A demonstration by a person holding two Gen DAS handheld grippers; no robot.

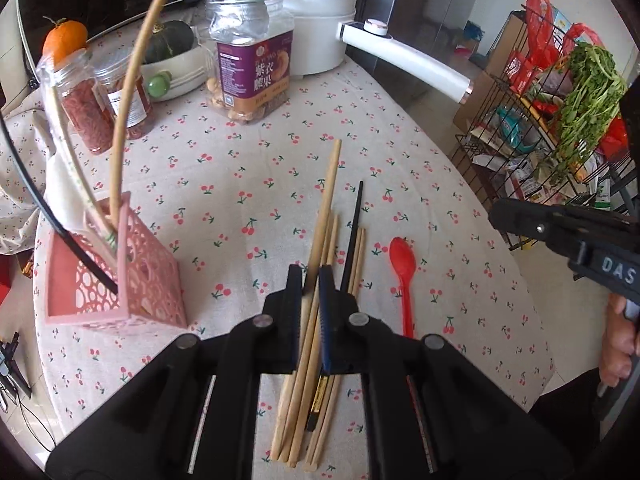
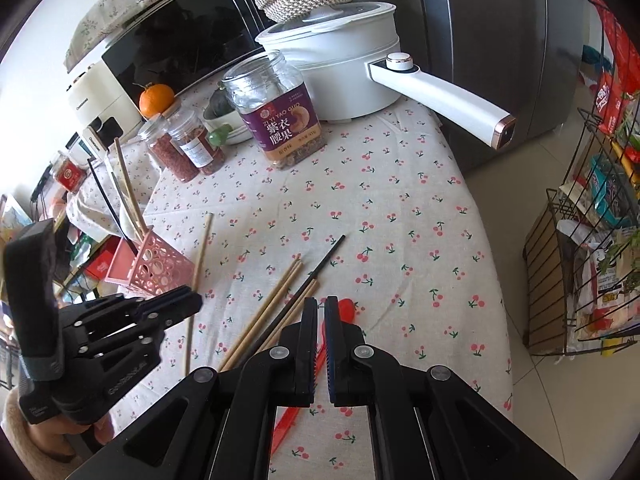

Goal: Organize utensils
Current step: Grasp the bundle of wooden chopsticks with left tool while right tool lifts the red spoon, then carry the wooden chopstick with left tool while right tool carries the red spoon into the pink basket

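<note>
While left gripper (image 1: 310, 280) clamps chopstick (image 1: 326, 200), cloth (image 1: 240, 168) bare — holder (image 1: 152, 280) beside

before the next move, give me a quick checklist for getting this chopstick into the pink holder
1. Left tool shut on one light wooden chopstick: ok.
2. Chopstick lifted clear of the pile of wooden chopsticks on the cherry-print tablecloth: cannot tell.
3. Pink perforated plastic holder upright with room inside: ok.
4. Tall sticks already leaning in the holder could block entry: not ok.
5. Right tool shut, empty, above the red plastic spoon: ok.
</note>
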